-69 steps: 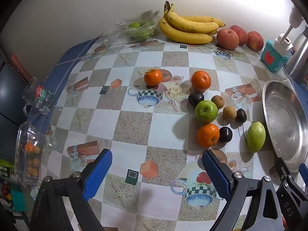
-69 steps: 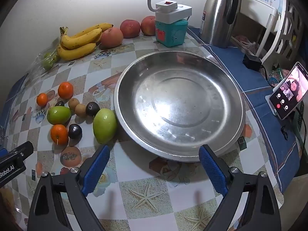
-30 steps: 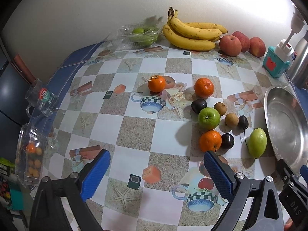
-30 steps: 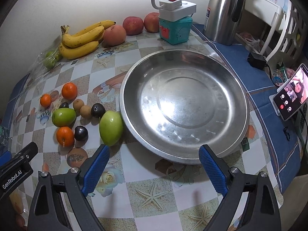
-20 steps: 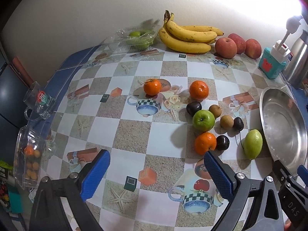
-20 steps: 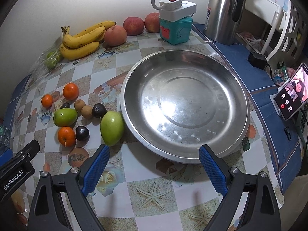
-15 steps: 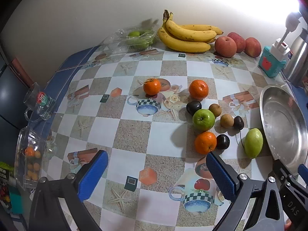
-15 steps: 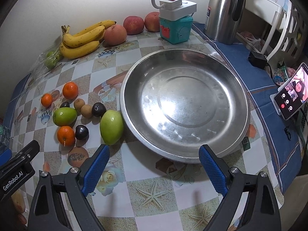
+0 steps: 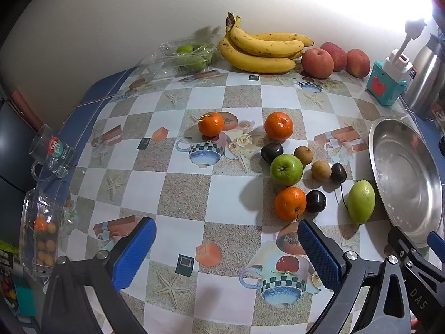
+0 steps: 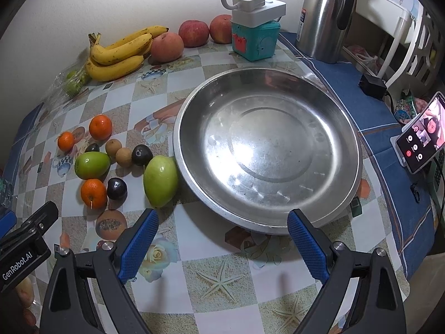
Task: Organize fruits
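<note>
A: Both tools are empty. The left gripper (image 9: 224, 246) has its blue pads spread wide at the bottom of its frame, and the right gripper (image 10: 222, 239) is just as wide, hanging low in its own view in front of the steel basin (image 10: 353, 150).

B: So which fruit goes first?

A: I'd judge the mango (image 10: 160, 180). It lies touching the basin's rim, left of centre in the right wrist view. The nearest orange (image 9: 289, 203) sits just above the left gripper's right pad, with a dark plum (image 9: 315, 201) touching it.

B: Any advice?

A: Straddle the mango across its narrow width, close gently since it could roll, and lift it clear of the rim before setting it down inside. For the orange, come in from the open side, so the pads don't nudge the plum or the green apple (image 9: 286, 169) above it.

B: What can't you see?

A: The basin's right part is cut off in the left view. The bananas (image 9: 261, 51) and red apples (image 9: 333, 58) sit far back at the top. The clear box (image 9: 183, 54) beside them holds green fruit I can't identify.
</note>
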### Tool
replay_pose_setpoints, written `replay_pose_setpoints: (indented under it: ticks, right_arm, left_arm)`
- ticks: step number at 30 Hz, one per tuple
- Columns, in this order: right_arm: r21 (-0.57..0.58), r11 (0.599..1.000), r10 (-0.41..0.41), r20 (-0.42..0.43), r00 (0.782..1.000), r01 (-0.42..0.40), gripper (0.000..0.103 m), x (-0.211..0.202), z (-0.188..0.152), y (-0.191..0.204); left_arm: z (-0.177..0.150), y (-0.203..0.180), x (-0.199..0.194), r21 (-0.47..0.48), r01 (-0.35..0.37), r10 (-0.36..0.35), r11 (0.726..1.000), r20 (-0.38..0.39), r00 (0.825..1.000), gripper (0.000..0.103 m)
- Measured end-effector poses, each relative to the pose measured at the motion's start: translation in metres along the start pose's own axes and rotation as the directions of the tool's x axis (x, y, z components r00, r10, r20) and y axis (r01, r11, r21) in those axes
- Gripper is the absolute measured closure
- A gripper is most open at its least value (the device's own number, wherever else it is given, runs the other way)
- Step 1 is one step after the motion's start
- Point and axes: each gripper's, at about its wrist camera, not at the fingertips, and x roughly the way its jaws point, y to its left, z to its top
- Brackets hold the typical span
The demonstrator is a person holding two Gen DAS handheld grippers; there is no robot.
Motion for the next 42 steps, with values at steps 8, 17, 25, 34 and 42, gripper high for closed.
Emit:
replay_pose_setpoints:
  ticks: [8, 17, 25, 34, 42]
  right_arm:
    - [-0.003, 1.000, -0.002, -0.001, 1.000, 0.002, 0.009, 0.000, 0.000, 0.001]
    - [-0.014, 1.000, -0.006, -0.007, 1.000, 0.006, 0.009, 0.001, -0.001, 0.003]
    - [-0.016, 1.000, -0.007, -0.008, 1.000, 0.007, 0.009, 0.001, -0.001, 0.004]
    - [-0.016, 1.000, -0.007, -0.011, 1.000, 0.007, 0.009, 0.002, -0.002, 0.004]
    - [0.002, 0.998, 0.056, -0.001, 0.998, -0.056, 0.009, 0.000, 0.003, 0.006]
  left_arm:
    - [0.000, 0.000, -0.001, 0.001, 0.003, -0.003, 1.000, 0.002, 1.000, 0.000]
    - [0.000, -0.001, -0.001, 0.001, 0.006, -0.006, 1.000, 0.001, 1.000, 0.000]
    - [0.001, 0.001, 0.000, -0.003, 0.007, -0.007, 1.000, 0.003, 1.000, 0.000]
    - [0.001, 0.000, 0.002, -0.011, 0.017, -0.017, 1.000, 0.000, 1.000, 0.000]
    - [0.007, 0.002, 0.012, -0.063, 0.069, -0.072, 0.996, -0.043, 0.997, 0.000]
